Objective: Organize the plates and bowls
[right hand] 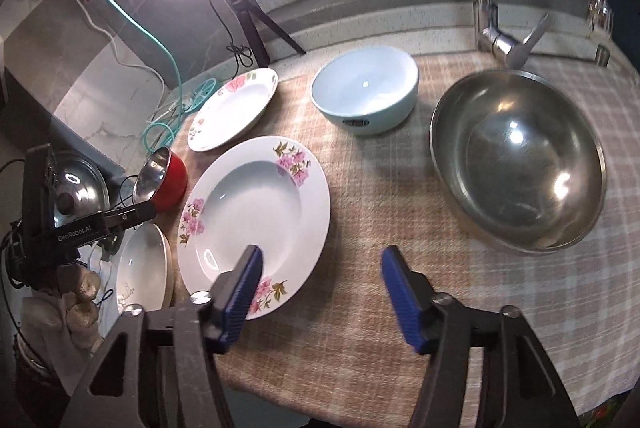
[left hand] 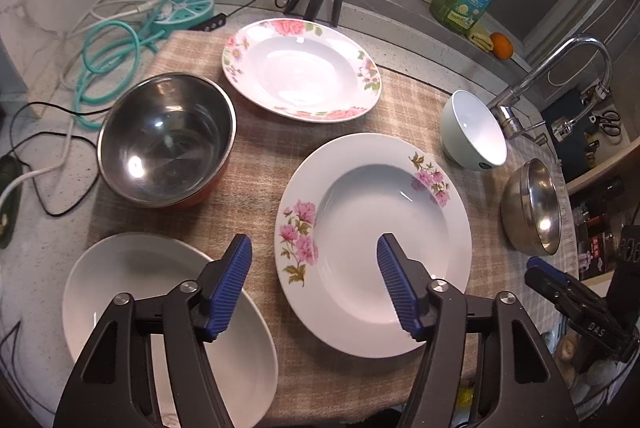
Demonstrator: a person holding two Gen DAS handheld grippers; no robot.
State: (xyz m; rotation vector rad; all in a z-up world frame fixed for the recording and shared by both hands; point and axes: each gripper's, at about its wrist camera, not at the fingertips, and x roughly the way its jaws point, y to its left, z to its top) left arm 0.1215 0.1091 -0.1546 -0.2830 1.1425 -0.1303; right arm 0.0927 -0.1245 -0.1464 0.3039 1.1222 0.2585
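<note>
Both tools hover with jaws spread and empty over the checked-cloth table (left hand: 264,163), the left tool (left hand: 314,282) above the near rim of the pink-flowered plate (left hand: 372,240), the right tool (right hand: 322,282) over bare cloth, the steel bowl (right hand: 518,163) at two o'clock.

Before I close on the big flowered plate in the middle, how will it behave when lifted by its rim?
The flowered plate looks like glazed ceramic: probably stiff, fairly heavy and breakable. Its glossy rim may slip between the pads. It lies flat on the checked cloth, so getting a finger under the edge could be awkward.
</note>
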